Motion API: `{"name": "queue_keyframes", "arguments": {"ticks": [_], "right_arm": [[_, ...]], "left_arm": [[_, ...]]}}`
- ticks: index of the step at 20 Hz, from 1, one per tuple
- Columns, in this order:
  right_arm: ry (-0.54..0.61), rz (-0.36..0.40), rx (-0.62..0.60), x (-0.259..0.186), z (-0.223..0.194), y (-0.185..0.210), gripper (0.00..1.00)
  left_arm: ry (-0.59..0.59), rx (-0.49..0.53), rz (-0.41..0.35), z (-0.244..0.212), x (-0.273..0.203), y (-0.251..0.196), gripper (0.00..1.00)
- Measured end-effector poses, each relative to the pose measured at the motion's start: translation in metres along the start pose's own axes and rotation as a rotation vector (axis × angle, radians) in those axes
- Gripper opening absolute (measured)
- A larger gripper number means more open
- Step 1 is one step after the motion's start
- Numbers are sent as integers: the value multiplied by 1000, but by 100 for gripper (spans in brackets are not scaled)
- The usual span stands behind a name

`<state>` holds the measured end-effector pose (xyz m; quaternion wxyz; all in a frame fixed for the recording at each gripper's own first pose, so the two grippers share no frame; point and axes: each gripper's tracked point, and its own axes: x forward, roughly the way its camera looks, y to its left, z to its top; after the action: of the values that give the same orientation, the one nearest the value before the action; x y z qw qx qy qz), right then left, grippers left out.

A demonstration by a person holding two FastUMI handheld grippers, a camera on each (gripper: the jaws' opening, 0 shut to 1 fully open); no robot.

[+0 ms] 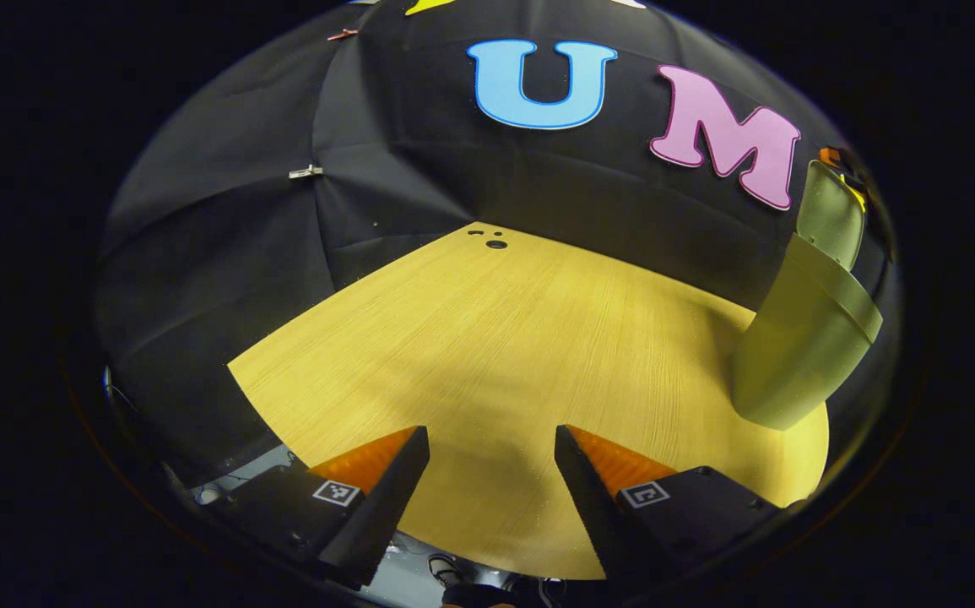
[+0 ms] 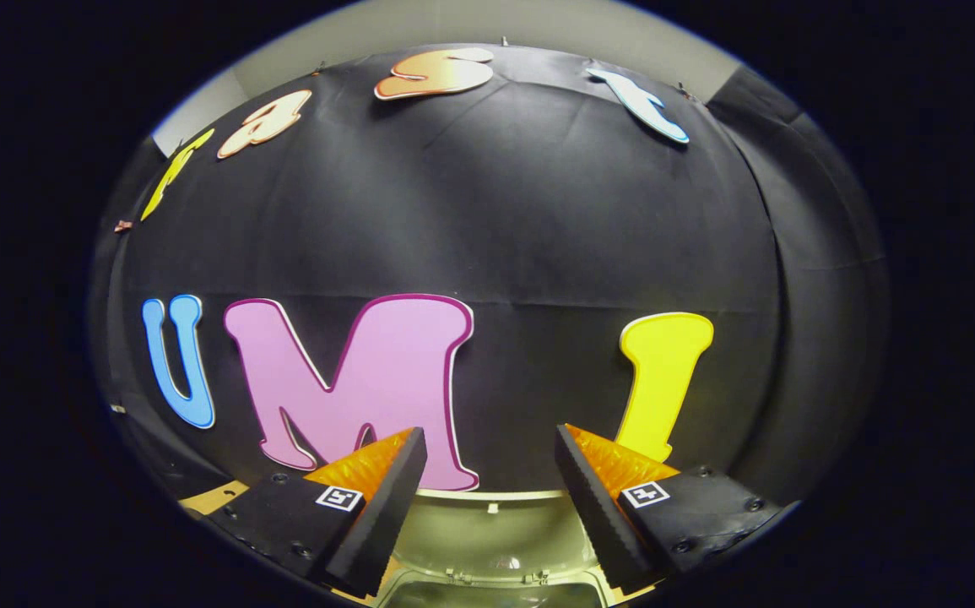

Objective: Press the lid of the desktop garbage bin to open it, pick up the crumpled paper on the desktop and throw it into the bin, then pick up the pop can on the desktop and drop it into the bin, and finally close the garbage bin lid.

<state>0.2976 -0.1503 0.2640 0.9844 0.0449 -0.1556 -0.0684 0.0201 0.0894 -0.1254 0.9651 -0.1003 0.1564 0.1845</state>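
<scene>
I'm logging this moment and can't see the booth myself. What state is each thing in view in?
Pale green plastic desktop garbage bin: upright on the table, lid raised open.
Left gripper: open, empty, above the light wooden table.
Right gripper: open, empty, over the bin's open lid.

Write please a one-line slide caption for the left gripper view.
Open left gripper above the wooden desktop, with the olive-green garbage bin standing at the right, its lid raised.

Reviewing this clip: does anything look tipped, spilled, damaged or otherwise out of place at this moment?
Nothing stands out. The bin stands upright on the wooden table with its lid raised, as the job needs. The left tool and right tool are both open and hold nothing.
</scene>
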Motion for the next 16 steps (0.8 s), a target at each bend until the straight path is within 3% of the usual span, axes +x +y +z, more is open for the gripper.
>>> {"name": "queue_keyframes", "arguments": {"ticks": [6,16], "right_arm": [[34,2,23,-2,-8,-7,97],[164,28,-20,-68,-27,-2,98]], "left_arm": [[-1,-24,6,1,-2,1,96],[-49,-6,-96,32,15,-20,96]]}}
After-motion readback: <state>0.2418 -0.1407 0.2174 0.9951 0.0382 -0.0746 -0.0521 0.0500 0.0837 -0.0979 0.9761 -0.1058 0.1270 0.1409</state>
